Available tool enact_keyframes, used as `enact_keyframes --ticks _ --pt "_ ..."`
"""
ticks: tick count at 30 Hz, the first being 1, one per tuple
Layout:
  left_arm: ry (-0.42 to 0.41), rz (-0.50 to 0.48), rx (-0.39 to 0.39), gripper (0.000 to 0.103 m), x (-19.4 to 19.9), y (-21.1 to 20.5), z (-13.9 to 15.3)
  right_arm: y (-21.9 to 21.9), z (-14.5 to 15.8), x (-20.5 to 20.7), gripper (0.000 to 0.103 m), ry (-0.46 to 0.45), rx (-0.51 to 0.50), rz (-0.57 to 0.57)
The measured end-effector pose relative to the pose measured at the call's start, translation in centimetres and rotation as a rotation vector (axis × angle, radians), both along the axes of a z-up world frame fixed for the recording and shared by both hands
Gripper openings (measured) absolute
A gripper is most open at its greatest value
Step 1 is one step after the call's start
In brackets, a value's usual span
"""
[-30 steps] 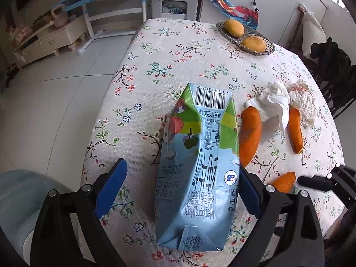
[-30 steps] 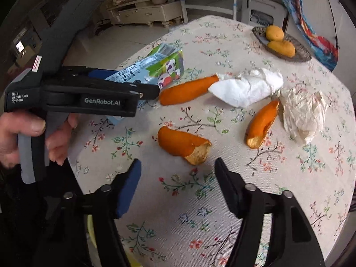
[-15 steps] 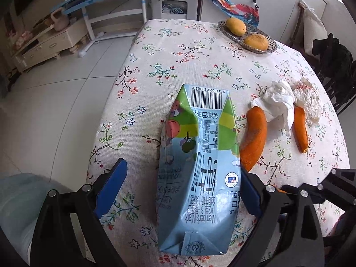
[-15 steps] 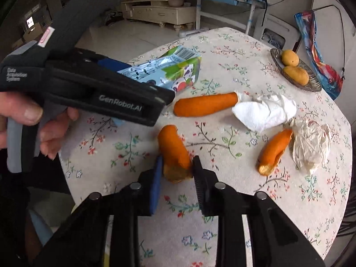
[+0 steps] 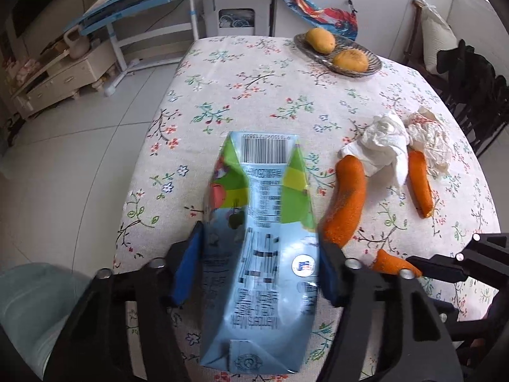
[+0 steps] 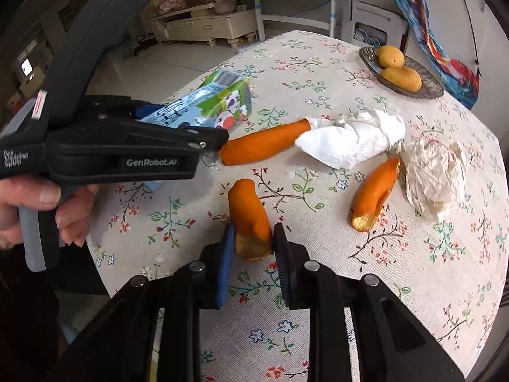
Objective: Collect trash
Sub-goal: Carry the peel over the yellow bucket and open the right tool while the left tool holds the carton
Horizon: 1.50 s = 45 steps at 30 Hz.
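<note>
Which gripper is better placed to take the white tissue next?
Neither is free now. The right gripper is nearer the white tissue, but it grips an orange peel piece. The left gripper is closing on the milk carton.

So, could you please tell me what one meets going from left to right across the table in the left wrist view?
Milk carton → long orange peel → white tissue → shorter orange peel → crumpled wrapper.
</note>
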<state>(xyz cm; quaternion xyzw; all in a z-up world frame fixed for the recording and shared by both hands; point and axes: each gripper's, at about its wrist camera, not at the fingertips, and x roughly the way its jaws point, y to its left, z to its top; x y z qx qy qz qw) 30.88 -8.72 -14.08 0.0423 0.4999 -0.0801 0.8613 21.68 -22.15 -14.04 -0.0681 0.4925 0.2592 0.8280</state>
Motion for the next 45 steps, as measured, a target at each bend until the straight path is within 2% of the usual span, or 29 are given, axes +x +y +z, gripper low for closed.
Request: enact_keyframes --ticks 15,24,32,45 --pt "-0.106 -0.008 -0.004 0.058 -1.8 -0.1 2.3 -1.2 0.6 0.7 0.025 0.037 0.134 -0.057" --pt "-0.151 0.004 -0.038 0.058 -3.9 1.1 3.9 -1.9 1.0 -0.2 0.025 0.034 0.185 -0.104" --pt "-0.173 0.019 -0.075 0.058 -7.0 2.8 4.9 -2.7 1.9 -3.3 0.024 0.016 0.250 -0.150" --pt "-0.194 0.004 -0.068 0.058 -13.6 4.1 5.1 -1.4 2.1 -9.1 0.024 0.024 0.314 -0.137"
